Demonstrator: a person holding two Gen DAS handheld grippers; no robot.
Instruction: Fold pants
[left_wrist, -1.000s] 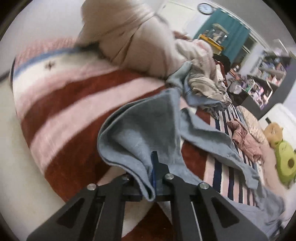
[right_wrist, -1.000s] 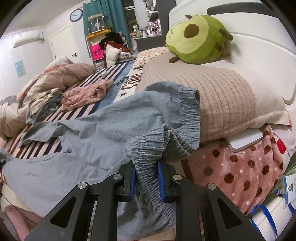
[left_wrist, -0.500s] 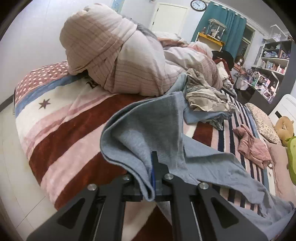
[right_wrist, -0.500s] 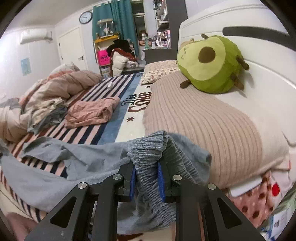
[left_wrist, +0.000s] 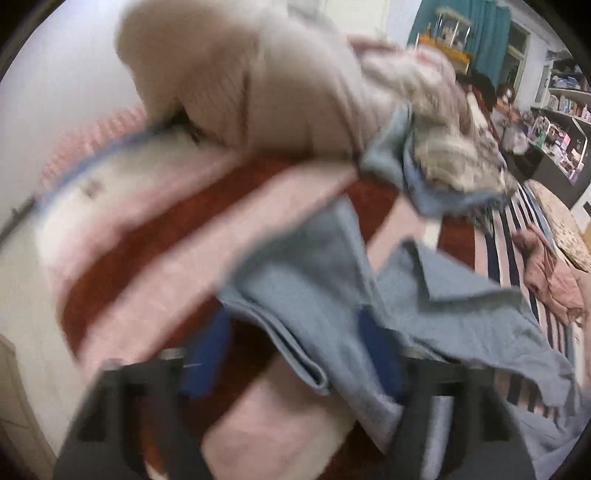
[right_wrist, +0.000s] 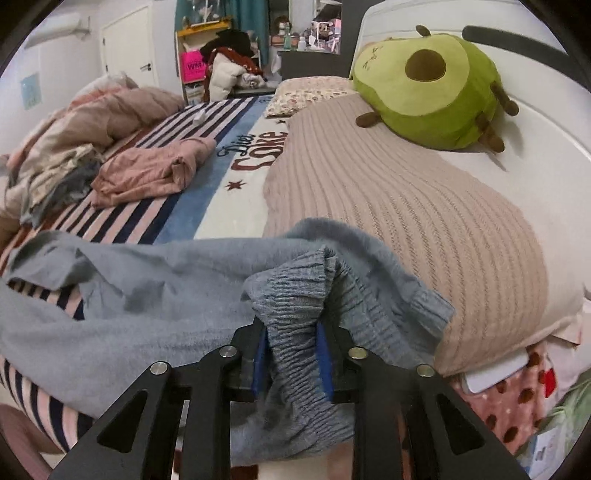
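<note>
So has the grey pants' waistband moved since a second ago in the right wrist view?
Yes. The waistband, between the opening jaws of the right hand-held gripper, has pulled back off the beige knit pillow, which it overlapped before.

The blanket (right_wrist: 240, 184) carries lettering at about twelve o'clock from the right wrist view's centre: a dark script word reading "Diet" above large red block letters that seem to read "Coke", partly hidden by the knit cover (right_wrist: 406, 206). At eleven o'clock, far back, a pink bag (right_wrist: 192, 66) shows white letters, apparently "WM". The left wrist view is too blurred to read.
</note>
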